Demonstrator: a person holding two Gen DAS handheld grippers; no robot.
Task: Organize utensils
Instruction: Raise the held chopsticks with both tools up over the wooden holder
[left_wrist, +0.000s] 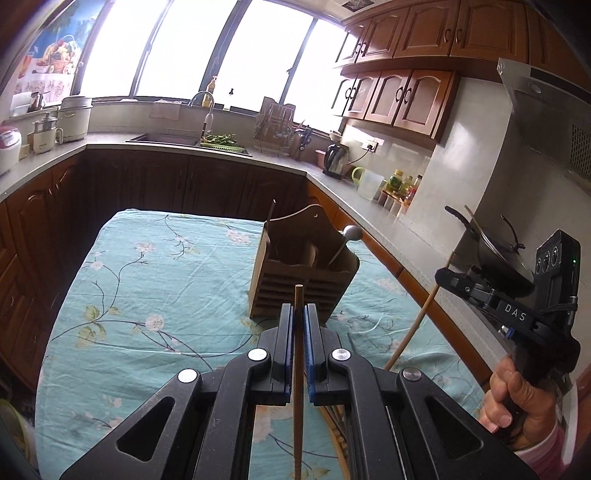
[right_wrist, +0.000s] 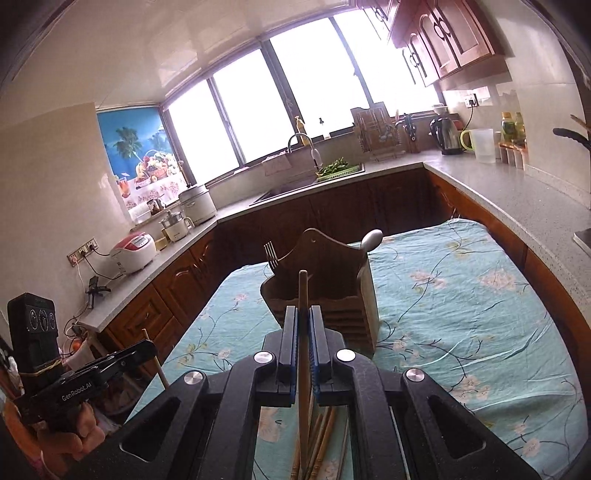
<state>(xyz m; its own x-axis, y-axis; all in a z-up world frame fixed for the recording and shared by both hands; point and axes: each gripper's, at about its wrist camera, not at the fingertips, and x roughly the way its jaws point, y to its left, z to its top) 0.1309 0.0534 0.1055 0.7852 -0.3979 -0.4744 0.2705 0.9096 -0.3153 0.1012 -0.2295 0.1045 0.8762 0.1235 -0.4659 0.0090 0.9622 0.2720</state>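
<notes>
Chopsticks are light, stiff and slick: your left gripper (left_wrist: 299, 314) is clamped on one chopstick (left_wrist: 298, 369), your right gripper (right_wrist: 303, 317) on another (right_wrist: 303, 354), both near the wooden holder (left_wrist: 303, 273) on the cloth-covered counter (left_wrist: 155, 280). Grip mid-shaft so they won't pivot.

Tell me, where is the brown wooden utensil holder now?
The brown wooden utensil holder stands on the floral turquoise tablecloth, centre in both wrist views, just beyond each gripper's fingertips.
</notes>
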